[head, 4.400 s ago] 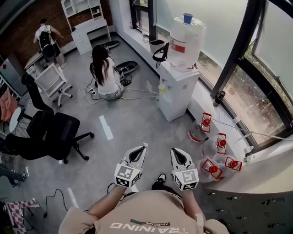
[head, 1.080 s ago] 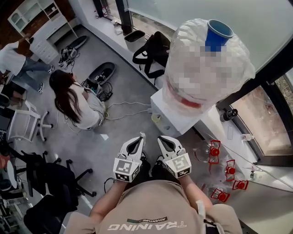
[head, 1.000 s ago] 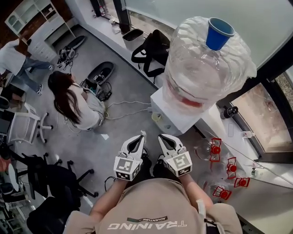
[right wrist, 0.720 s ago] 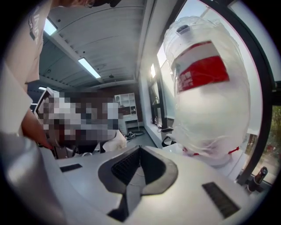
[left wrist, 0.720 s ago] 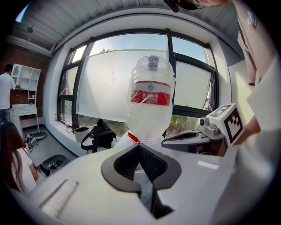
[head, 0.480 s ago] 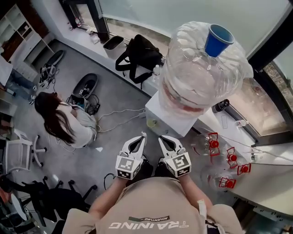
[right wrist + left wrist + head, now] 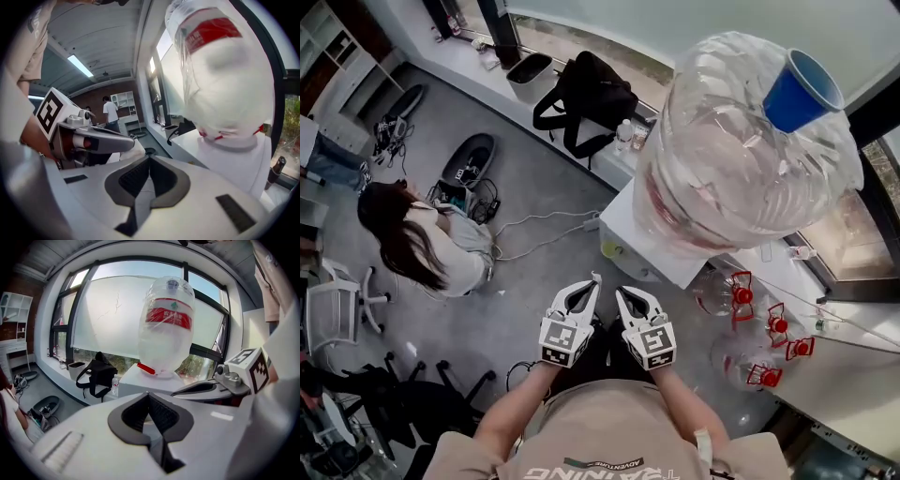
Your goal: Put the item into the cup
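A blue cup [image 7: 802, 89] stands on top of the big clear water bottle [image 7: 741, 159] of a white dispenser [image 7: 647, 244]. No loose item shows in any view. My left gripper [image 7: 595, 278] and right gripper [image 7: 620, 292] are held side by side at chest height, short of the dispenser and well below the cup. Both are shut with nothing between the jaws. In the left gripper view the bottle [image 7: 166, 329] rises ahead of the shut left gripper [image 7: 148, 393]. In the right gripper view the bottle [image 7: 225, 75] looms to the right of the shut right gripper [image 7: 149, 157].
A person [image 7: 417, 244] sits on the floor at left among cables. A black bag [image 7: 581, 89] rests on the window ledge. Empty bottles with red handles [image 7: 741, 295] lie right of the dispenser. An office chair [image 7: 422, 403] stands at lower left.
The view has closed in on the dispenser, so the bottle and blue cup look larger and sit further right. Both grippers stay shut and the right one has drawn nearer the left.
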The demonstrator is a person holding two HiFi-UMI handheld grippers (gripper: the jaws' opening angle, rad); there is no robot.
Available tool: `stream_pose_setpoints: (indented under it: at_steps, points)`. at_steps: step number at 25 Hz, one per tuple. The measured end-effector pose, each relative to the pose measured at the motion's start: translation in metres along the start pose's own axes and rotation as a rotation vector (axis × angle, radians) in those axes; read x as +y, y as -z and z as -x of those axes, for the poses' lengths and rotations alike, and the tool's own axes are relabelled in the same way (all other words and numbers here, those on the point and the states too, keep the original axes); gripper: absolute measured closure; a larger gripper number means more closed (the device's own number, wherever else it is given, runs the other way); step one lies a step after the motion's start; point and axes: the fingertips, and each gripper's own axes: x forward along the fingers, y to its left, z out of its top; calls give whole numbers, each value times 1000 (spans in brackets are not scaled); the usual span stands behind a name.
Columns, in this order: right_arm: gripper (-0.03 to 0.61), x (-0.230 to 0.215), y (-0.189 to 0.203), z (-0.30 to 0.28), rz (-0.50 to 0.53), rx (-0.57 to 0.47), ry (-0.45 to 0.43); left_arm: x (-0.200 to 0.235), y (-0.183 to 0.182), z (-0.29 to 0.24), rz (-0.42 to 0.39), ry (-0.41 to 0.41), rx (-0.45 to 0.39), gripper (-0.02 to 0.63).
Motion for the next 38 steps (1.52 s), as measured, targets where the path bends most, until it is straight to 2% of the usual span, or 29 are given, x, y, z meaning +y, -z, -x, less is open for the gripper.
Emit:
stream_pose_setpoints:
  at_steps: [4, 7, 15, 19, 22, 29, 32, 38]
  points:
    - [568, -3, 29, -22, -25, 38, 0, 10, 29, -25, 32, -6, 33, 604]
    - [568, -11, 55, -35, -2, 67, -3, 21, 57, -48, 47, -4, 57, 604]
    - [568, -31, 126, -66, -36, 128, 1, 59, 126, -127, 9, 13, 36, 604]
    - [568, -31, 163, -77, -57, 148, -22, 66, 170, -174, -22, 62, 71, 604]
    - [568, -30, 184, -77, -73, 168, -23, 70, 190, -197, -14, 77, 100, 604]
    - [568, -34, 214, -71, -55, 227, -22, 85, 214, -234, 47, 57, 109, 604]
    - [568, -40, 213, -72, -24, 227, -24, 91, 217, -244, 77, 44, 107, 604]
    - [568, -54, 204, -79, -12, 207, -11, 88, 229, -259, 52, 45, 137, 604]
